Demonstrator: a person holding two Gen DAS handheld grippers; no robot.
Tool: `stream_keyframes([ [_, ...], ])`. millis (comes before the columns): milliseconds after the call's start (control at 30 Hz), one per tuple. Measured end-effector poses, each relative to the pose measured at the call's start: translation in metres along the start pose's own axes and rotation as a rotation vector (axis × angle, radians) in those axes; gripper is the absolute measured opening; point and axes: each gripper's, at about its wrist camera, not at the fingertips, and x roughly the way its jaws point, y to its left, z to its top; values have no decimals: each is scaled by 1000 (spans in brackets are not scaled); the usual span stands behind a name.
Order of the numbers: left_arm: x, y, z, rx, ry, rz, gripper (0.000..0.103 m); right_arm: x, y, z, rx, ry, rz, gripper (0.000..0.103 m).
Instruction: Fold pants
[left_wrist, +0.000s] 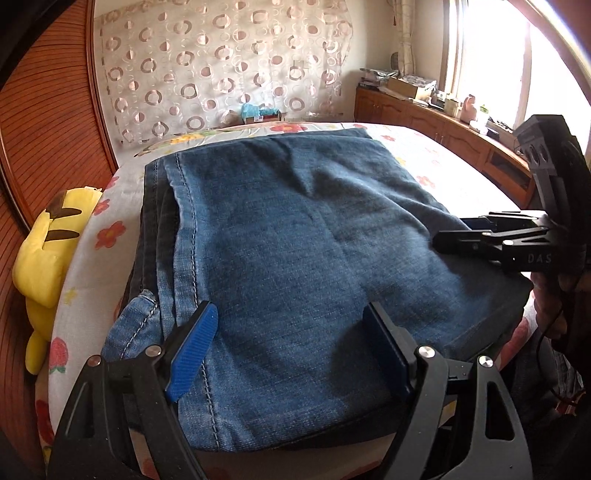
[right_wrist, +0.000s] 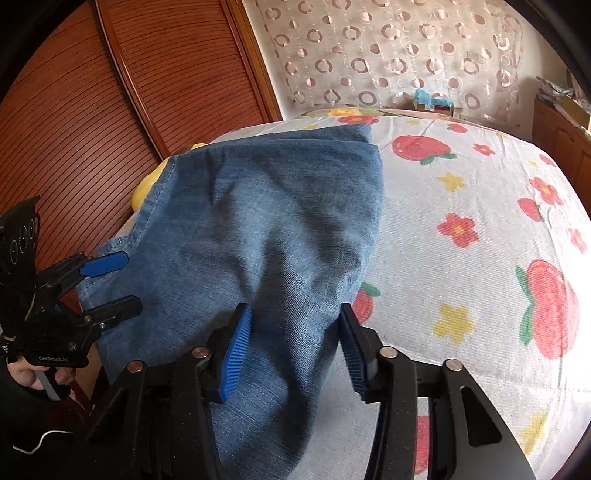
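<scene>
Floral bed (right_wrist: 461, 206), folded jeans (left_wrist: 295, 236) hiding yellow plush (left_wrist: 44, 243) partly

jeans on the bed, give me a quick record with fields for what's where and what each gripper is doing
item: blue jeans, folded, lying flat
surface: bed with flowered sheet
left gripper: jaws wide apart over the near edge of the jeans, nothing clamped
right gripper: jaws partly closed, a raised fold of denim between the pads; firm grip not certain
beside bed: yellow plush toy
behind: wooden doors

floral bedsheet (left_wrist: 436, 162), yellow plush toy (left_wrist: 44, 258), circle-patterned curtain (left_wrist: 221, 66), wooden cabinet (left_wrist: 436, 122)
</scene>
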Motion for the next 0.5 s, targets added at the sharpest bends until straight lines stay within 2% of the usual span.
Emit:
stream_keyframes([
  [100, -1, 1, -1, 0, 3, 2, 81, 2, 2, 2, 3, 1, 22, 18],
  [167, -4, 1, -2, -9, 5, -4, 81, 0, 4, 4, 0, -11, 26, 11],
  [500, -18, 7, -19, -24, 1, -14, 81, -20, 13, 13, -15, -90, 67, 6],
])
